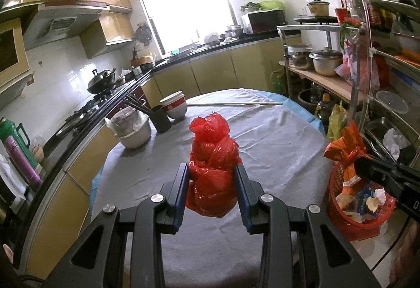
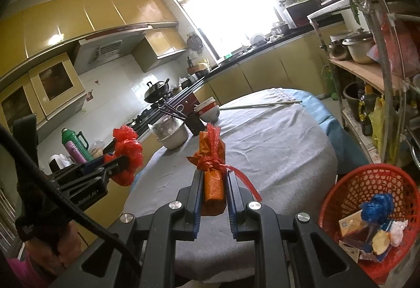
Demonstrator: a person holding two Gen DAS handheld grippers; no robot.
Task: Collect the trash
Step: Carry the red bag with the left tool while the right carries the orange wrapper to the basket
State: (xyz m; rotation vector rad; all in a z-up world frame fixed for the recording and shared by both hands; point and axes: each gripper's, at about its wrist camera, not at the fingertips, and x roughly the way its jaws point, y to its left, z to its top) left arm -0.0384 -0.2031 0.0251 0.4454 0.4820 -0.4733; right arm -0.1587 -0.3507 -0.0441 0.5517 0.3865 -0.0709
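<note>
We are carrying two pieces of trash above the grey-clothed table (image 1: pixel 275 130), one clamped in each gripper.

We are gripping a knotted red plastic bag (image 1: pixel 213 167) in the left gripper (image 1: pixel 212 177): its pads are pressing on the bag's lower half while the crumpled top is standing up past the fingertips, clear of the cloth. We are pinching an orange wrapper tied with red ribbon (image 2: pixel 214 172) in the right gripper (image 2: pixel 214 183), the packet sitting upright between the narrow jaws, its ribbon tail trailing right. The red mesh basket (image 2: pixel 367 180), already holding scraps, is standing low beside the table's right edge, near the right gripper.
</note>
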